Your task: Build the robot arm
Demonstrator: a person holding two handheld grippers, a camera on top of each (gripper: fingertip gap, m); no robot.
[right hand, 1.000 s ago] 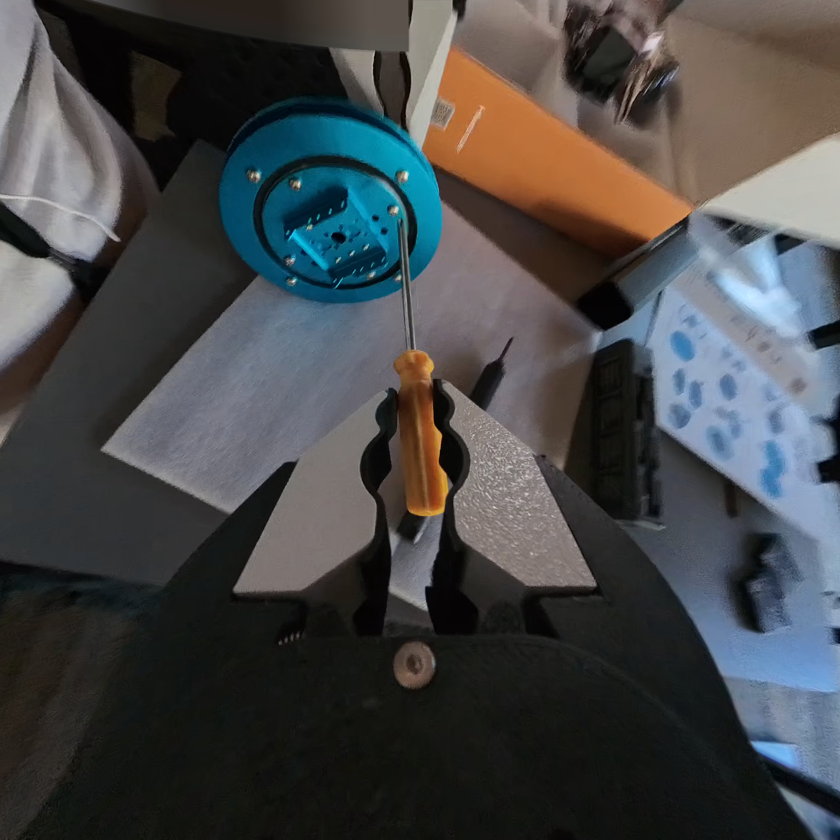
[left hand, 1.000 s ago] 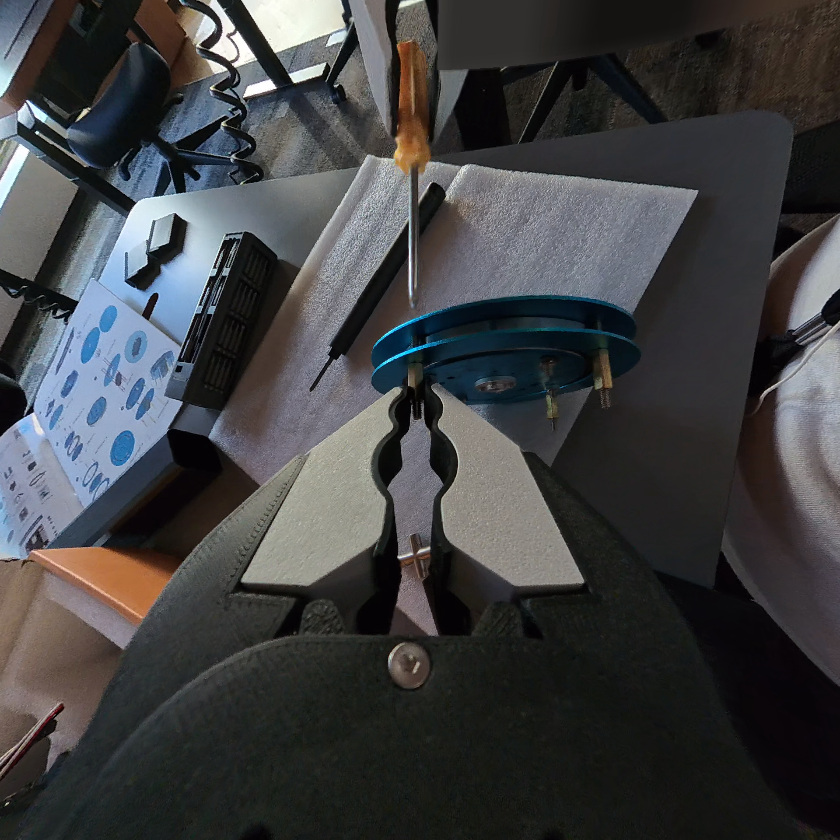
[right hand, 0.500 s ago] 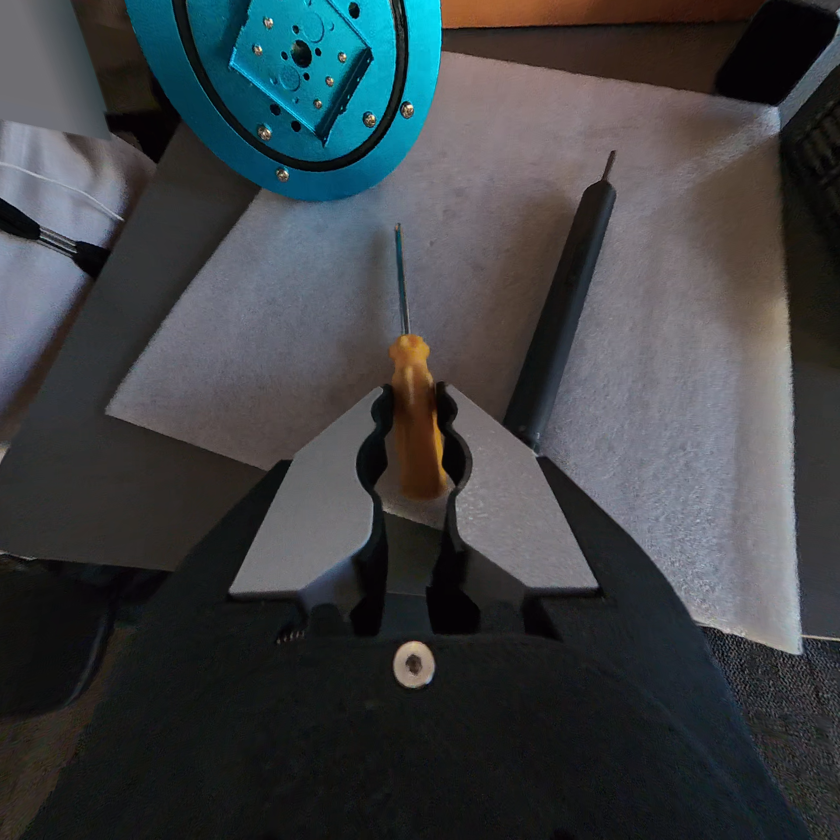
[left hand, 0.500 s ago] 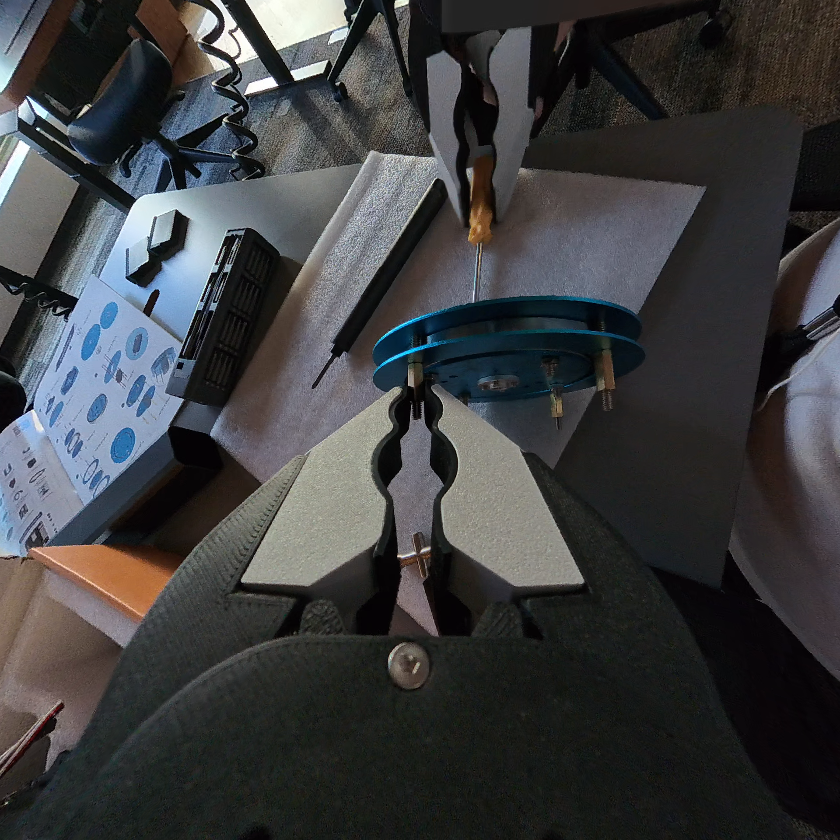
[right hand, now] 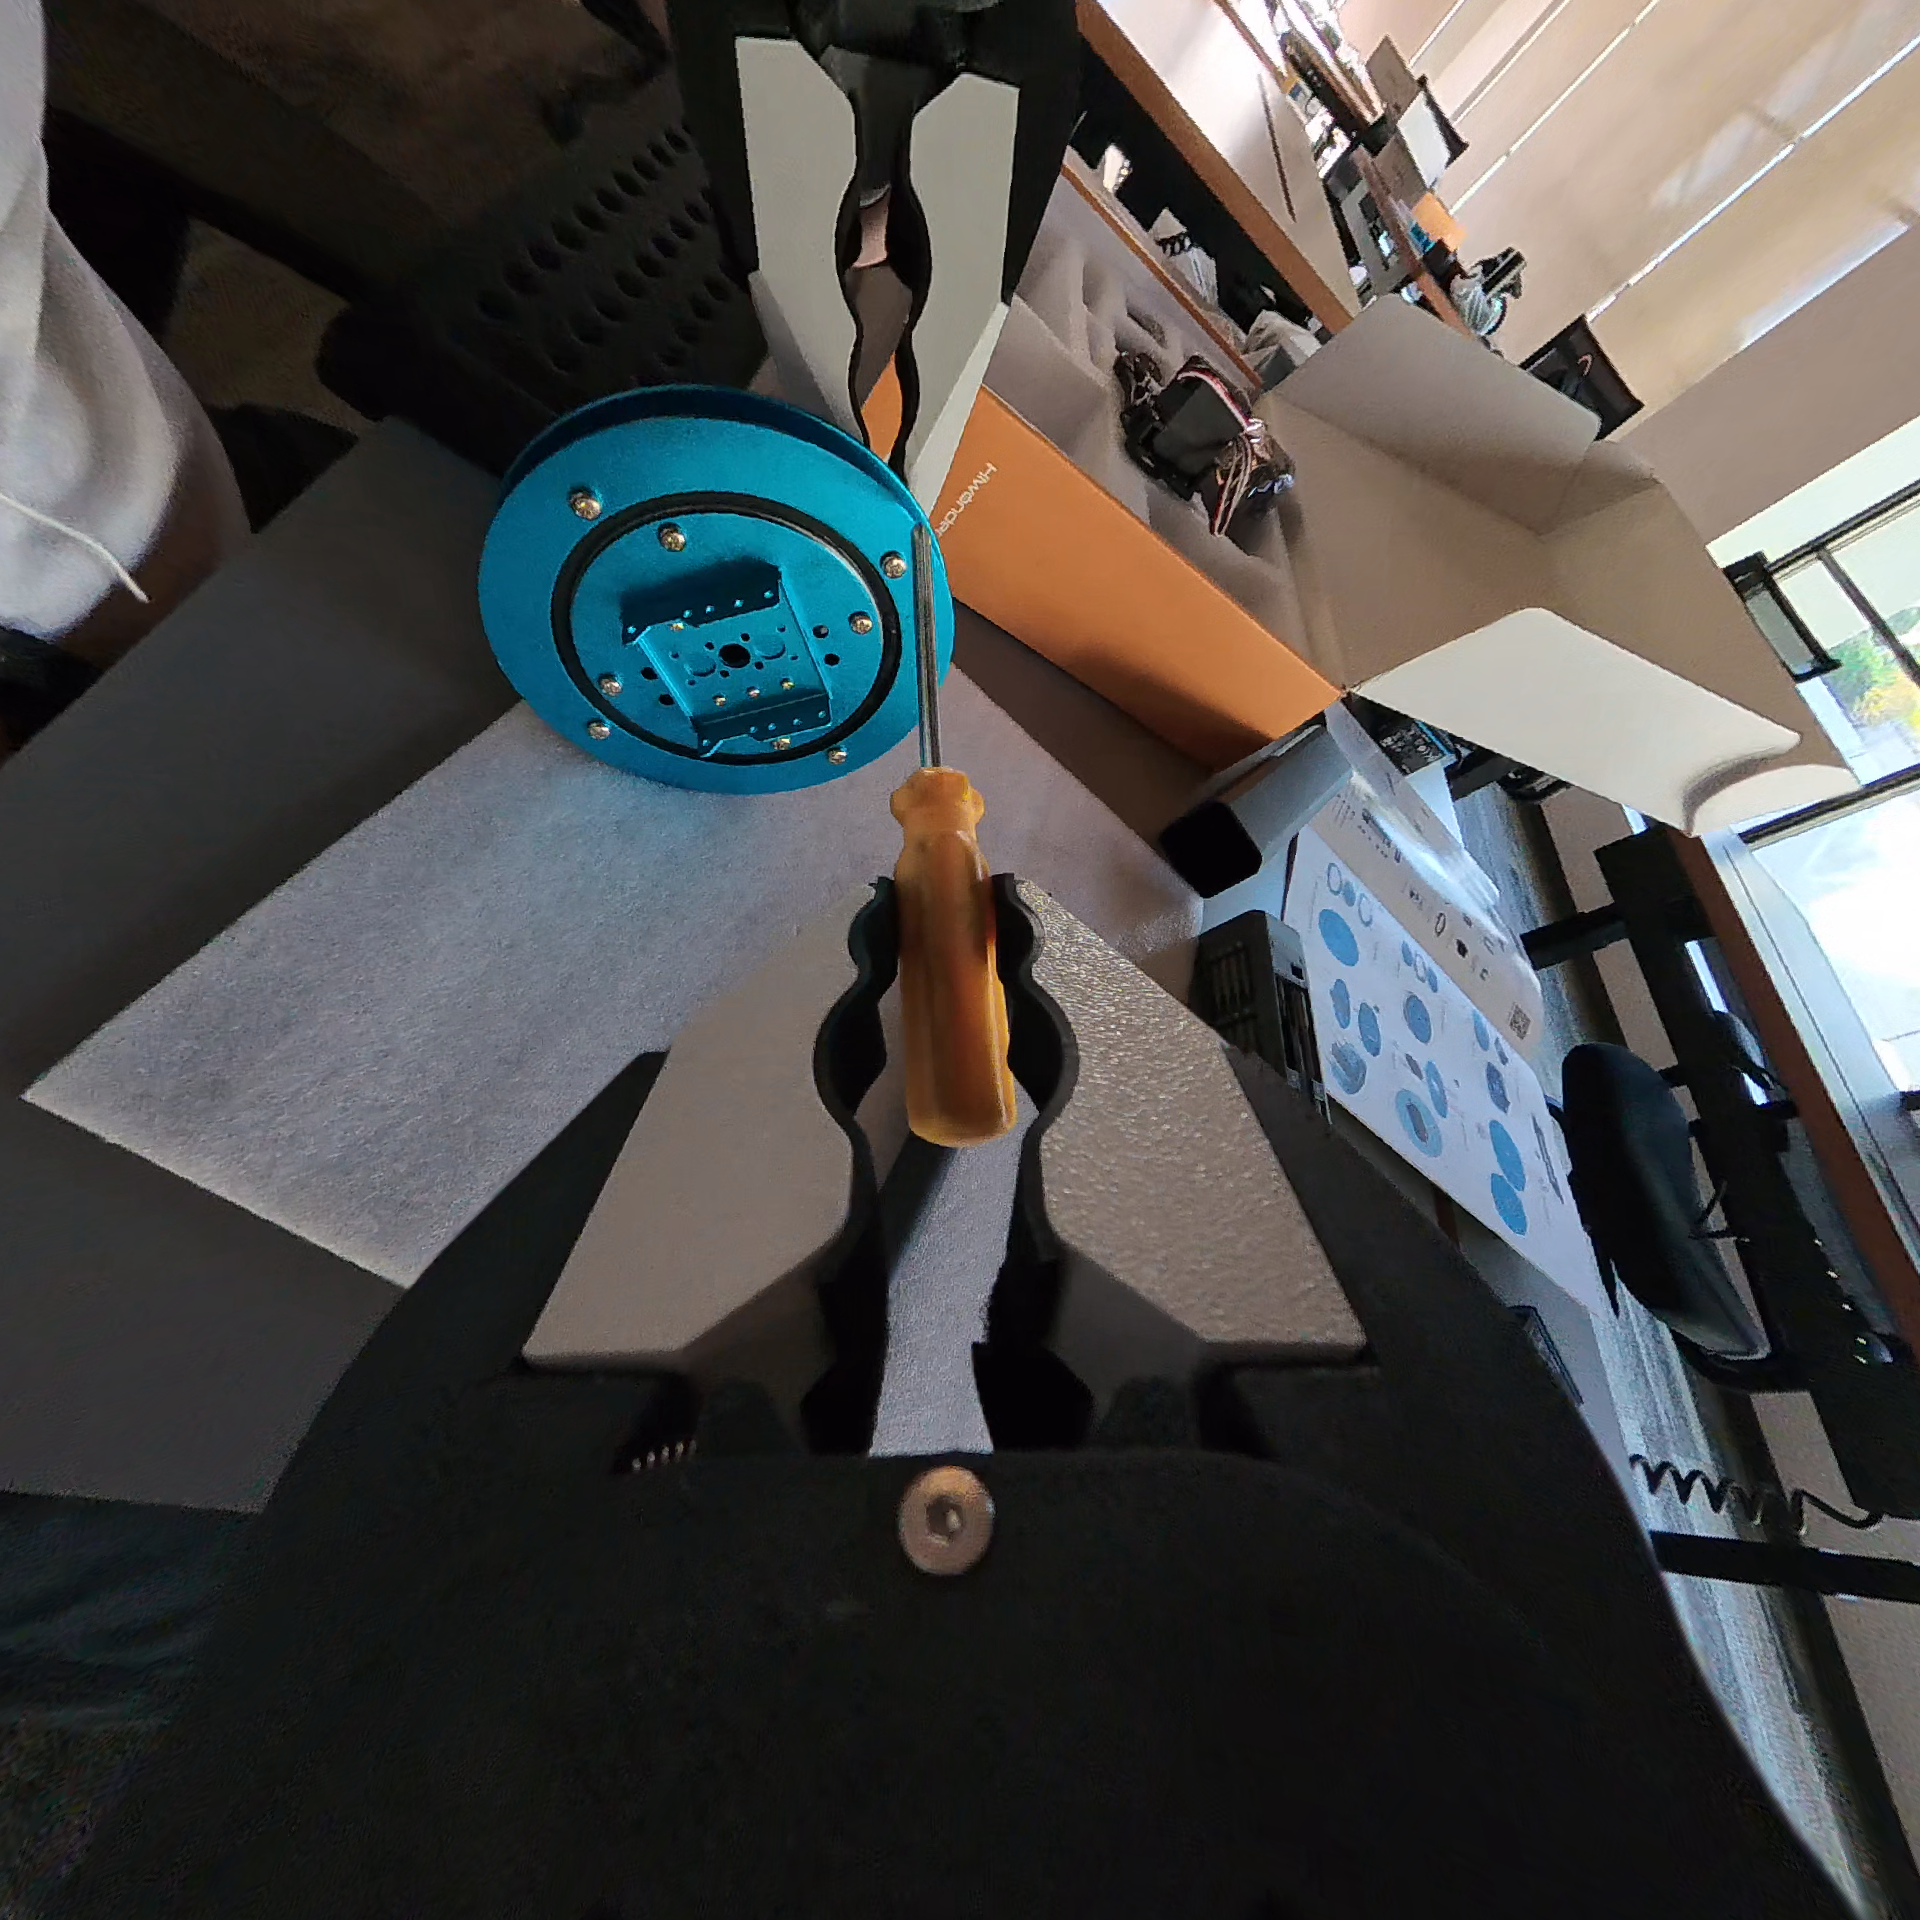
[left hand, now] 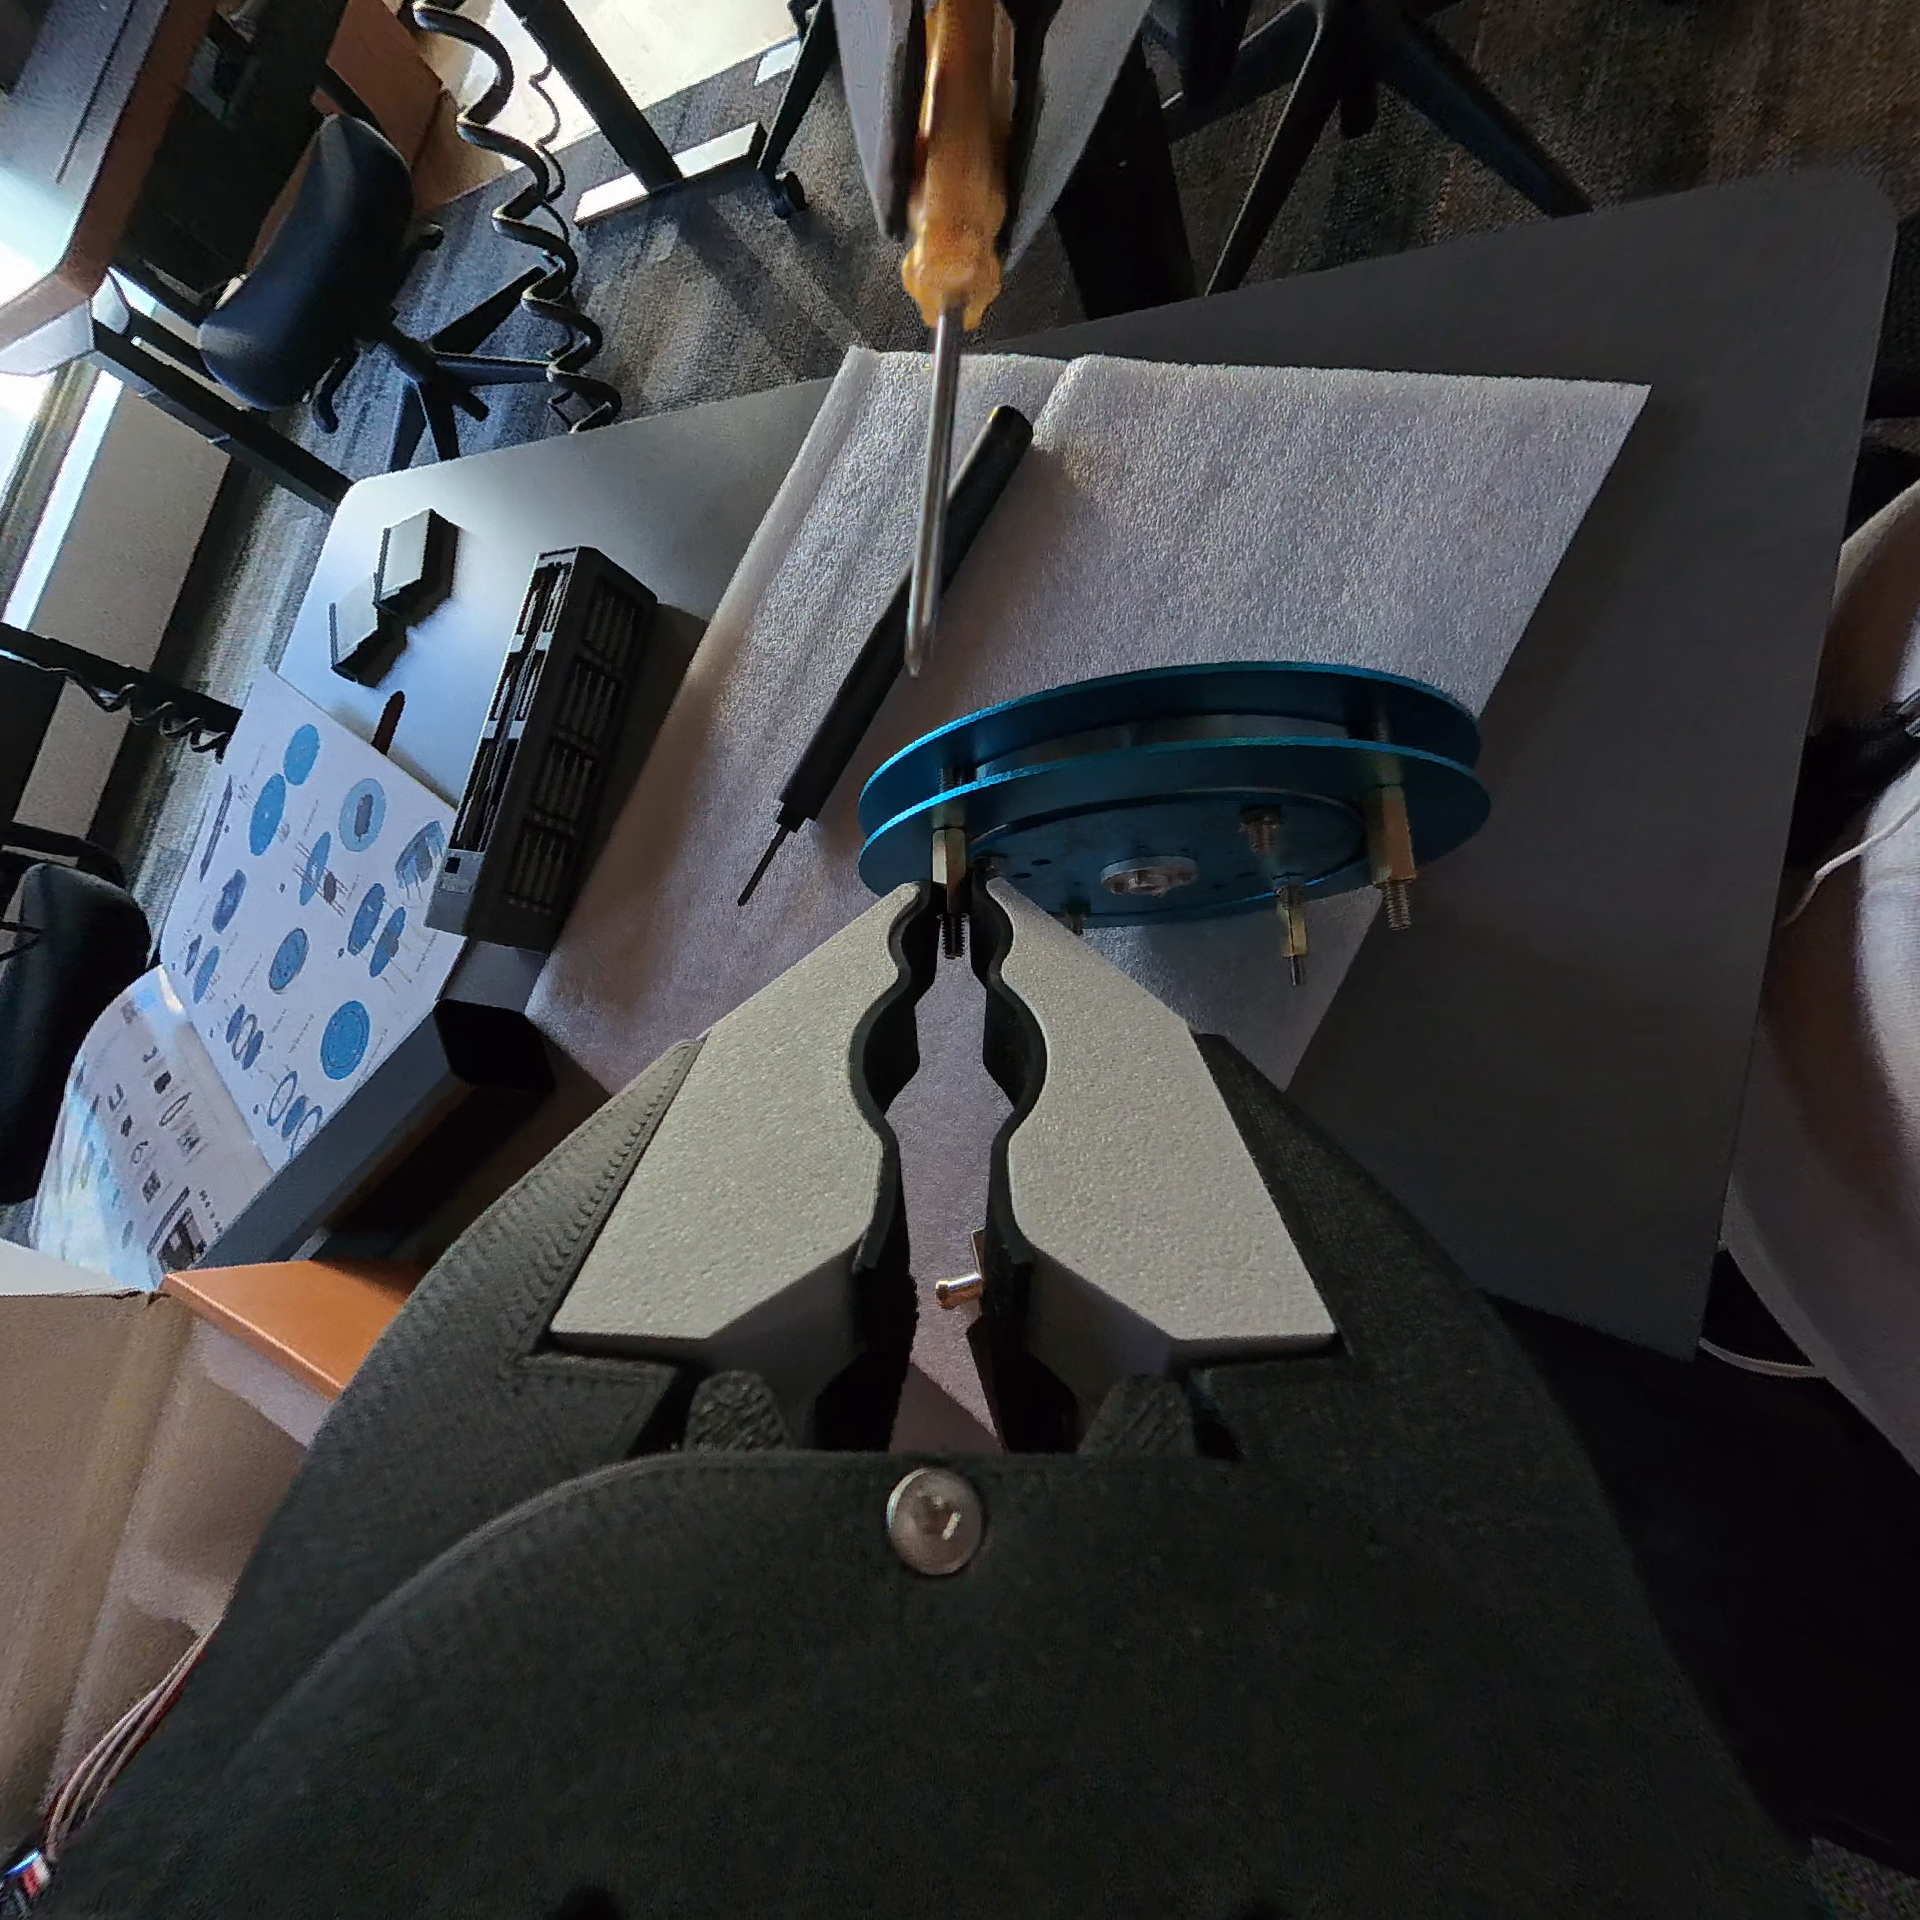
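Note:
A blue round two-plate assembly (left hand: 1174, 774) with brass standoffs is held just above a white foam sheet (left hand: 1299, 499). My left gripper (left hand: 954, 914) is shut on one standoff's threaded end at the assembly's near left rim. My right gripper (right hand: 943, 904) is shut on an orange-handled screwdriver (right hand: 951, 997), its shaft pointing at a screw on the assembly's (right hand: 717, 644) top rim. In the left wrist view the screwdriver (left hand: 940, 343) hangs tip-down just above the rim.
A black driver tool (left hand: 894, 644) lies on the foam left of the assembly. A black bit case (left hand: 551, 748) and printed instruction sheets (left hand: 301, 883) lie on the grey table (left hand: 1662, 727) to the left. An orange box (right hand: 1101, 592) stands behind. A person's light sleeve (left hand: 1860, 935) is right. The black bit case (left hand: 551, 748) is about equally far from each gripper, around 25 cm.
My right gripper swung the screwdriver away toward the foam half a second ago, then back up so its tip is over the assembly's rim. The left gripper and assembly stayed put.

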